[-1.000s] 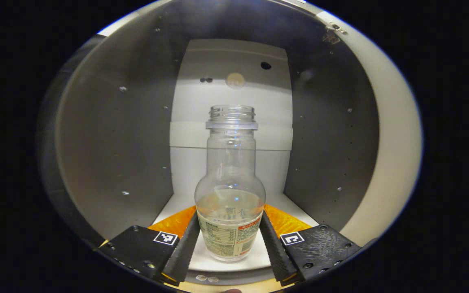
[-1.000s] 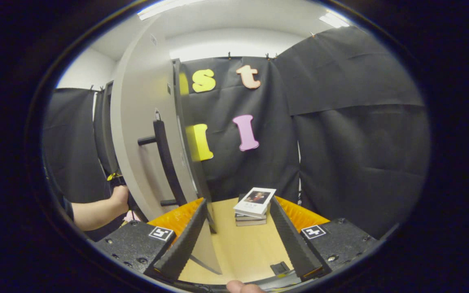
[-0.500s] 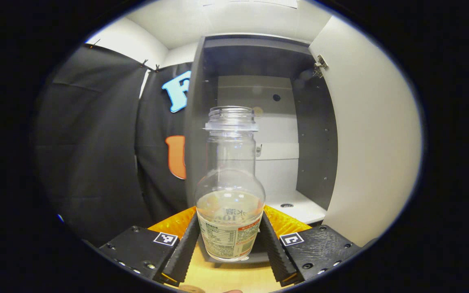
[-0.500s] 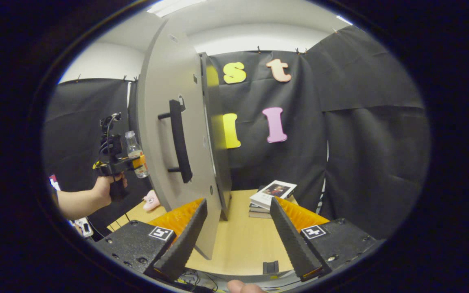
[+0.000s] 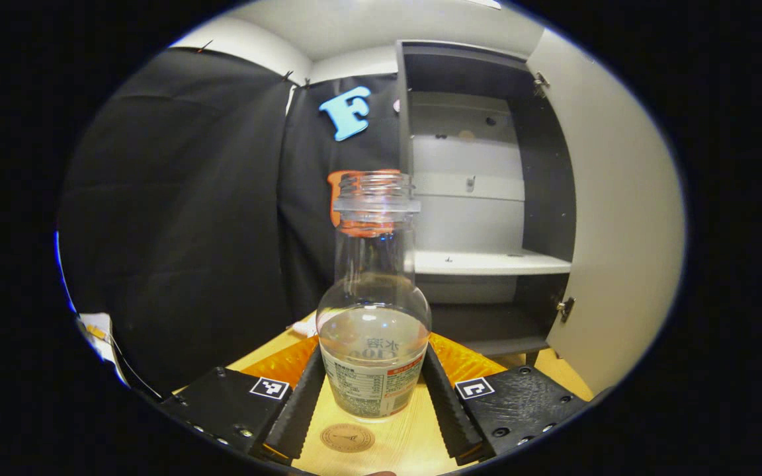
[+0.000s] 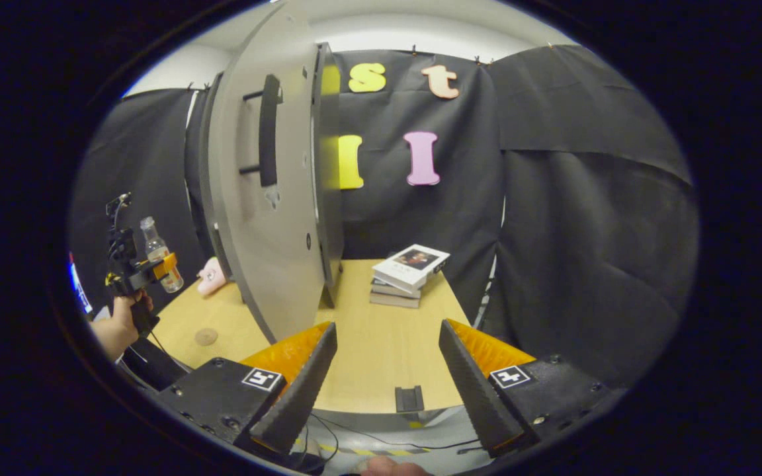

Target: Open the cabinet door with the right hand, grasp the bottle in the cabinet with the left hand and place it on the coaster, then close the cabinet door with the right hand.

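Observation:
A clear uncapped bottle (image 5: 373,311) with a little pale liquid and a printed label sits between my left gripper's (image 5: 373,391) fingers, both pressing its sides. It hangs above the wooden table, just over a round brown coaster (image 5: 347,437). Behind it the grey cabinet (image 5: 487,198) stands open, its door (image 5: 609,218) swung to the right. In the right gripper view my right gripper (image 6: 386,344) is open and holds nothing, back from the open door (image 6: 262,198) with its black handle (image 6: 268,129). Far left there, a hand holds the left gripper (image 6: 131,272) with the bottle (image 6: 159,254) above the coaster (image 6: 206,336).
A stack of books (image 6: 407,274) lies on the wooden table (image 6: 381,350) right of the cabinet. A small pink toy (image 6: 209,276) sits by the cabinet's foot. A small black block (image 6: 409,398) lies at the table's near edge. Black cloth walls close the booth.
My left gripper has drawn the bottle out of the cabinet and lowered it toward the table over the coaster. My right gripper has pulled back from the door, staying open.

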Demonstrator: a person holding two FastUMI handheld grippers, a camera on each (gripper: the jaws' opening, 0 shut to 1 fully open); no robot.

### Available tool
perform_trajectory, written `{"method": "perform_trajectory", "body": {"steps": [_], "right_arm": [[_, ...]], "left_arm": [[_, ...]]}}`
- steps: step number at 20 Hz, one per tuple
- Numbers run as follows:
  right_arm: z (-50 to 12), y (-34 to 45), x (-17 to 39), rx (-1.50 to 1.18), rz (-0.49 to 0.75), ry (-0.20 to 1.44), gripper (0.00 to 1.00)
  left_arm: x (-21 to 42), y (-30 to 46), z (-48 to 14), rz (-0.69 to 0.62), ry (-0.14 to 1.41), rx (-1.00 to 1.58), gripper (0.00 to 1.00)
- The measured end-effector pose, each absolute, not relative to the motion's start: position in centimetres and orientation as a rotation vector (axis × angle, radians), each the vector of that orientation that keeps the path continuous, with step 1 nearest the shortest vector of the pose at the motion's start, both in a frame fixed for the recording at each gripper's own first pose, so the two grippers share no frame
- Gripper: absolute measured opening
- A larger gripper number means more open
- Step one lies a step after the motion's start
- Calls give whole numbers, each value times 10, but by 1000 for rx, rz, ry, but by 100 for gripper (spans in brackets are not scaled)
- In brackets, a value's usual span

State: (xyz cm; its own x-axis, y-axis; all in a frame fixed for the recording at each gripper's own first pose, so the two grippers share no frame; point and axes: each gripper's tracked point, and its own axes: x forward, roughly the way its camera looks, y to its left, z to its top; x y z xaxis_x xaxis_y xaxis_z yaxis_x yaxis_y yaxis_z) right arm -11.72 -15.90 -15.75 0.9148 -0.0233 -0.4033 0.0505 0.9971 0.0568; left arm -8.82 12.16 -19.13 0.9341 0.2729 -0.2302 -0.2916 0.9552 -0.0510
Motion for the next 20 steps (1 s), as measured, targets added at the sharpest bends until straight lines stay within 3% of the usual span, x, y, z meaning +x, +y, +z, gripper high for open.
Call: {"method": "perform_trajectory", "body": {"steps": [4,5,9,20], "right_arm": [[-208,-140,-135,44,-7,532,96],[-215,-137,-136,45,0,547,100],[-234,-126,-138,39,14,583,100],[-252,-118,-136,37,45,620,100]], "left_arm": [[-72,144,-268,344,264,-202,76],[-71,145,-281,357,273,-214,77],[-66,141,-332,375,344,-261,77],[-77,136,-375,403,411,-202,76]]}}
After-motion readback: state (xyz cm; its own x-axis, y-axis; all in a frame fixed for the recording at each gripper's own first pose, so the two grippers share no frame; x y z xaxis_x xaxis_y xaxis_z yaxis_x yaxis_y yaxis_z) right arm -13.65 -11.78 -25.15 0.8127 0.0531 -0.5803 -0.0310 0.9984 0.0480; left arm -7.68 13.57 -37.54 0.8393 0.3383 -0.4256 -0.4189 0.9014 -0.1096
